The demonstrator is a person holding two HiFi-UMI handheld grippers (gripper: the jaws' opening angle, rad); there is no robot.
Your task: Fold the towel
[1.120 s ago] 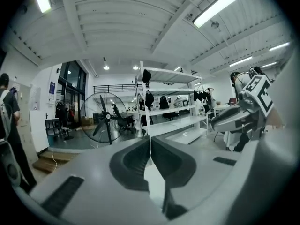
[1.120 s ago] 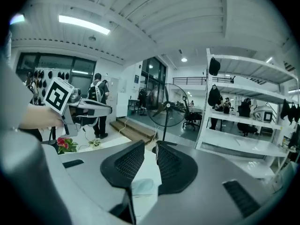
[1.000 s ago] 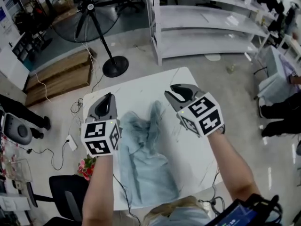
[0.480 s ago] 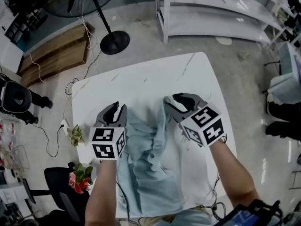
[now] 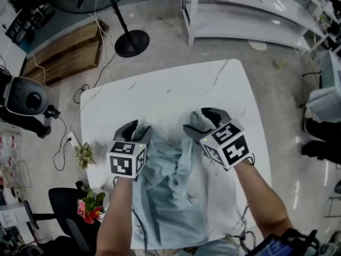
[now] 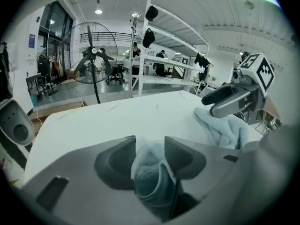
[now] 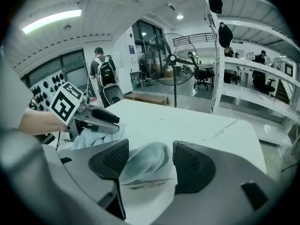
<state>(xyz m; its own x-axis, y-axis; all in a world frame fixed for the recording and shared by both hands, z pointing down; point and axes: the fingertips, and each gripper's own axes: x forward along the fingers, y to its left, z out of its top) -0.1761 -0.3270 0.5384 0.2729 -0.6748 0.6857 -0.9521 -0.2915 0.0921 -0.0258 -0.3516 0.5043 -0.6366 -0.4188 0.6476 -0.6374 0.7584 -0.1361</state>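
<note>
A pale blue towel (image 5: 170,196) lies crumpled on the white table (image 5: 160,95) and hangs over its near edge. My left gripper (image 5: 136,128) rests low at the towel's far left corner. In the left gripper view a bunched corner (image 6: 152,172) sits between the jaws of the left gripper (image 6: 150,146), which have just been opening. My right gripper (image 5: 205,120) is at the far right corner. Its jaws have just been opening too, and a fold of towel (image 7: 145,161) lies loose between them with a gap on the right side.
A standing fan's round base (image 5: 132,42) and wooden pallets (image 5: 64,52) are on the floor beyond the table. White shelving (image 5: 250,9) stands at the back right. A black chair (image 5: 69,207), flowers (image 5: 90,204) and cables lie to the left.
Both grippers came down to the table with the towel's far corners. Their jaws widened, and the raised far edge now rests on the tabletop.
</note>
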